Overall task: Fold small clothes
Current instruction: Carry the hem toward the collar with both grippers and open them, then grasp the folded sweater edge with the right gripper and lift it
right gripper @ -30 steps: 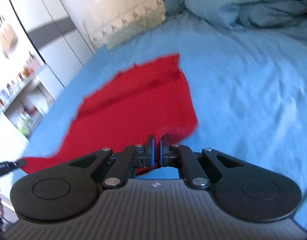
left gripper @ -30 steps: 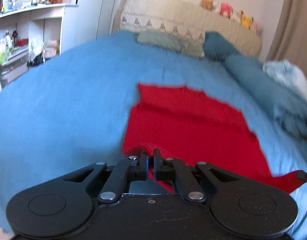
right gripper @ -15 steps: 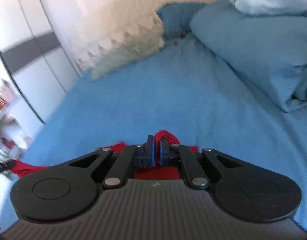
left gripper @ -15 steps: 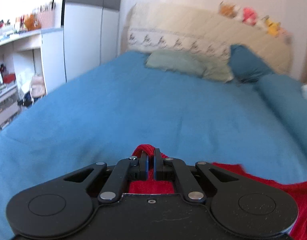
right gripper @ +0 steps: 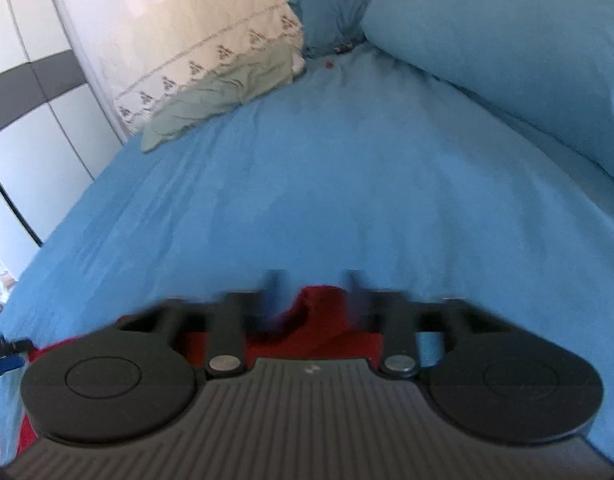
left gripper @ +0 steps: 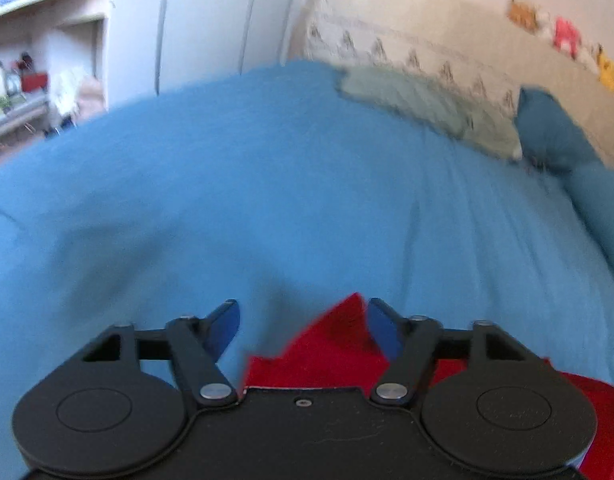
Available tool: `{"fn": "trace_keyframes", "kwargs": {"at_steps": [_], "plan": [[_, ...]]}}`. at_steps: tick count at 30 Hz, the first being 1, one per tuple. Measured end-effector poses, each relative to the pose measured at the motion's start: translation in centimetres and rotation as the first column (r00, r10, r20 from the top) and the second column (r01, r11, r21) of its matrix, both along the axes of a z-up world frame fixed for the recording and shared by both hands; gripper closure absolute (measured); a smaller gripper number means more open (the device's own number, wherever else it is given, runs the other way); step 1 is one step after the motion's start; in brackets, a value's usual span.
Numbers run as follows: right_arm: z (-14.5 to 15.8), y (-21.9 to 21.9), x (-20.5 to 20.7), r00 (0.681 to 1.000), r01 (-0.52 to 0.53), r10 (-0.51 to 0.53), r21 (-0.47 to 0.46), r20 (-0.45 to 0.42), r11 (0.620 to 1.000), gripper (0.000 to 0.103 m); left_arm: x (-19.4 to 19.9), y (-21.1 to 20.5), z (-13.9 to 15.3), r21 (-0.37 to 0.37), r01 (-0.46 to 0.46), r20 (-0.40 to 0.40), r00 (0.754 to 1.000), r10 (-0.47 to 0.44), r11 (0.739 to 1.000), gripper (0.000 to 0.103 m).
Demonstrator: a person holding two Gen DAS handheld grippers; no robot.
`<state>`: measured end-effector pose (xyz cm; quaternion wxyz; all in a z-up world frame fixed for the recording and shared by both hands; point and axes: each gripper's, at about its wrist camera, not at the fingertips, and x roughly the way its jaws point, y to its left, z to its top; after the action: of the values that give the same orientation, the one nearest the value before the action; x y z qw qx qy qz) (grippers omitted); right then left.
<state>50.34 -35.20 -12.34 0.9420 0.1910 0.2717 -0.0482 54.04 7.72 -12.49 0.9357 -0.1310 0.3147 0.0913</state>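
Note:
A red garment (left gripper: 331, 344) lies on the blue bedspread (left gripper: 267, 184), its corner poking up between the jaws of my left gripper (left gripper: 301, 314). Those jaws are opening and stand wide apart, with no pad pressing on the cloth. In the right wrist view another corner of the red garment (right gripper: 315, 312) sits between the blurred jaws of my right gripper (right gripper: 313, 282), which are also opening and stand clear of the fabric. Most of the garment is hidden under both gripper bodies.
A pale green pillow (left gripper: 427, 108) and a dark blue pillow (left gripper: 551, 132) lie against the beige headboard (left gripper: 447, 40). A heaped blue duvet (right gripper: 507, 60) fills the right side. White wardrobe (left gripper: 211, 20) and cluttered shelves (left gripper: 35, 80) stand left of the bed.
Both grippers carried the red corners forward over the garment toward the headboard, then opened and let the cloth go. The spread red cloth is no longer in front of them.

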Motion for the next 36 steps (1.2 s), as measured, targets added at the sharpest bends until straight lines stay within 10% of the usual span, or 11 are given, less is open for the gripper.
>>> {"fn": "trace_keyframes", "kwargs": {"at_steps": [4,7,17,30,36], "plan": [[1.2,1.3,-3.0,0.995,-0.085,0.087,-0.049,0.051,0.995,0.008,-4.4,-0.6,1.5,0.073,0.105,0.009,0.994,-0.106,0.992,0.026],[0.3,3.2,-5.2,0.985,-0.171,0.172,-0.059,0.012,0.984,0.002,-8.1,-1.6,0.3,0.059,0.227,-0.022,0.974,-0.226,0.972,0.0],[-4.7,5.0,-8.4,0.97,-0.2,0.186,-0.078,-0.157,0.977,0.003,-11.2,-1.9,-6.5,0.043,0.286,-0.212,0.939,-0.271,0.957,0.0],[3.5,-0.4,-13.1,0.976,-0.206,0.191,-0.155,-0.108,0.966,0.0,-15.1,-6.5,4.4,0.128,0.217,-0.068,0.975,-0.21,0.968,0.0],[-0.2,-2.4,-15.2,0.969,-0.182,0.168,-0.062,-0.181,0.981,0.003,-14.9,-11.8,1.5,0.194,0.295,-0.096,0.955,-0.281,0.936,0.0]]}}
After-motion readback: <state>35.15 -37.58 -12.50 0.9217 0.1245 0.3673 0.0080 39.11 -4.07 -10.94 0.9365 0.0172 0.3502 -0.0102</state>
